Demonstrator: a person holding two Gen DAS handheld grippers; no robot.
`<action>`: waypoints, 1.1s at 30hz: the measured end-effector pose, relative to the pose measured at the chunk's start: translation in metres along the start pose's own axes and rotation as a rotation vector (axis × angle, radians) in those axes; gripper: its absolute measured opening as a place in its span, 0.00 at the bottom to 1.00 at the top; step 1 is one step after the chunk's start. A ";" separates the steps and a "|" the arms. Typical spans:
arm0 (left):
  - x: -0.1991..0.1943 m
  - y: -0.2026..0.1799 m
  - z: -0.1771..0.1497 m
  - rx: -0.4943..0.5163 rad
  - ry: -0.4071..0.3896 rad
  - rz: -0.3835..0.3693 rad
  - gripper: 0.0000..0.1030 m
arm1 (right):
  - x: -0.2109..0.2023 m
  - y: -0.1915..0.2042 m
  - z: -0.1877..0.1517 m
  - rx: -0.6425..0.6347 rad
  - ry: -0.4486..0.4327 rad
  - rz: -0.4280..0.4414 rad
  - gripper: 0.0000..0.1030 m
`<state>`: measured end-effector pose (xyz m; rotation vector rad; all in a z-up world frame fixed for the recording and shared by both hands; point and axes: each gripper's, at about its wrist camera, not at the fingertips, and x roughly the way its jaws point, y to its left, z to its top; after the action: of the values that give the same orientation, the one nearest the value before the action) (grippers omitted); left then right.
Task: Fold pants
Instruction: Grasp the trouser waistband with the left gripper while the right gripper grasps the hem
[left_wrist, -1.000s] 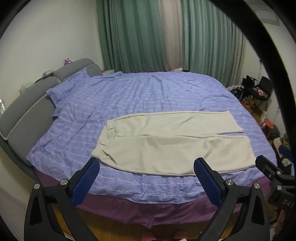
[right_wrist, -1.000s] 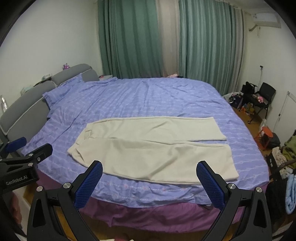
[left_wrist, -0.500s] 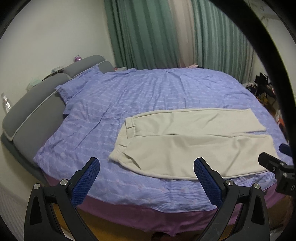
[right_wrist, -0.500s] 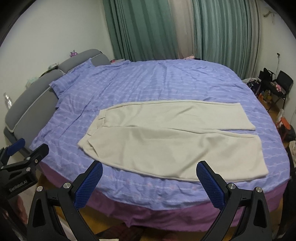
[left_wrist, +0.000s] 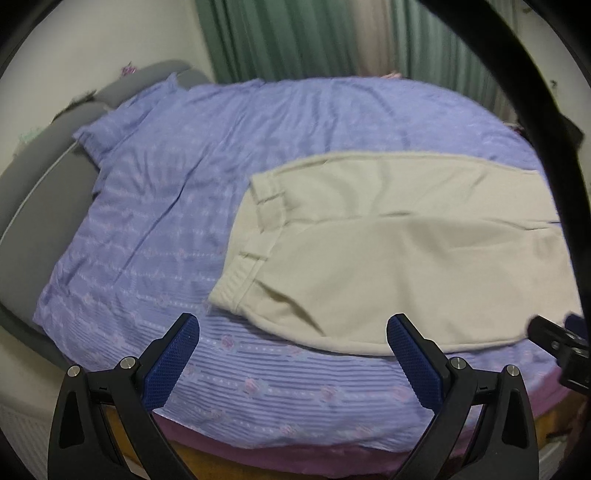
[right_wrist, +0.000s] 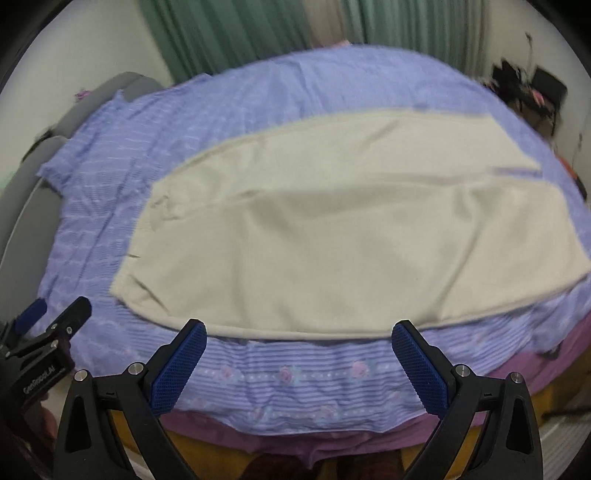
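We see the pants (left_wrist: 406, 251) (right_wrist: 332, 229) flat on the bed (left_wrist: 184, 206) (right_wrist: 295, 373), mid-frame, waistband left. Our left gripper (left_wrist: 293, 352) sits lower centre, just short of the waistband; our right gripper (right_wrist: 299, 354) is at the near hem. Both gape wide, holding nothing.

We are looking at a bed (left_wrist: 110, 258) that is wearing a lilac striped, flower-printed cover over a purple sheet (right_wrist: 535, 369), with cream pants (left_wrist: 424, 258) lying flat on it, waistband toward the grey headboard (left_wrist: 33, 192).
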<state>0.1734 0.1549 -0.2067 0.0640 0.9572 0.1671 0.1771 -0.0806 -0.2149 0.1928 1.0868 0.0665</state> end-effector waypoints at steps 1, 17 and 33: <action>0.013 0.002 -0.003 -0.007 0.023 -0.002 1.00 | 0.013 -0.003 -0.003 0.025 0.018 0.003 0.98; 0.131 0.002 -0.026 -0.117 0.205 -0.052 1.00 | 0.123 -0.030 -0.035 0.244 0.192 0.033 0.92; 0.151 0.024 -0.005 -0.285 0.249 -0.164 0.14 | 0.139 -0.050 0.008 0.323 0.166 0.068 0.24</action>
<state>0.2516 0.2046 -0.3286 -0.3036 1.1724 0.1605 0.2467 -0.1102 -0.3419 0.5221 1.2530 -0.0333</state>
